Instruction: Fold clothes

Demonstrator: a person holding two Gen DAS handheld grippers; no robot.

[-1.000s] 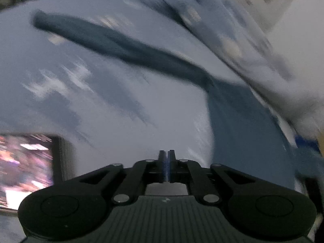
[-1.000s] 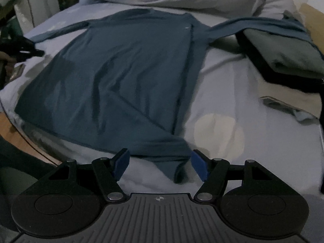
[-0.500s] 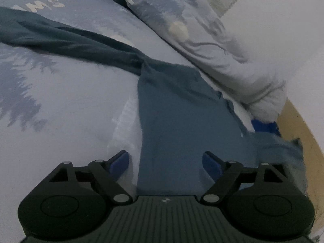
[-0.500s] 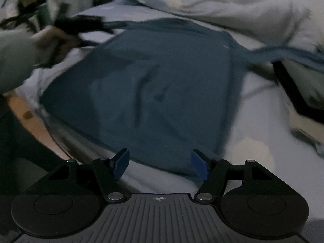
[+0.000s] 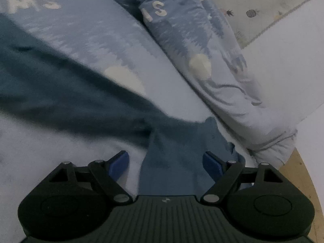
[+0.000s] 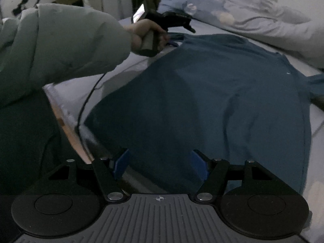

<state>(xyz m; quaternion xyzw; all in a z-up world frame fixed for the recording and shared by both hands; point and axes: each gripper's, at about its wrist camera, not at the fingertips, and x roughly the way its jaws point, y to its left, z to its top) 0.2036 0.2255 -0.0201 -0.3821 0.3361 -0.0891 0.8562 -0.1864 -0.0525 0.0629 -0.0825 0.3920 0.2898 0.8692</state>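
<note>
Left wrist view shows my left gripper (image 5: 166,163) with its blue-tipped fingers (image 5: 119,163) spread wide, nothing between them but air. Below them lies the dark teal long-sleeved cotton shirt (image 5: 172,156), around the place where one long sleeve (image 5: 60,93) joins the body. That sleeve runs away to the left across the pale blue printed bedsheet (image 5: 91,32). A rumpled light blue duvet with a forest print (image 5: 212,60) is heaped along the far side of the shirt, beside a plain white wall (image 5: 283,70).

From the right wrist view, my right gripper (image 6: 160,165) also has its fingers (image 6: 199,166) held apart, hovering over the bottom hem of the same shirt (image 6: 222,101). The shirt is spread flat on the bed, hem toward me and collar toward the duvet (image 6: 232,6). My left hand (image 6: 143,34), coming out of a grey-green padded jacket sleeve (image 6: 66,46), holds the other gripper's handle above the shirt's far left shoulder. A thin dark cable (image 6: 85,105) trails down from there over the sheet to the near edge of the bed. I cannot tell whether either gripper touches the cloth.
</note>
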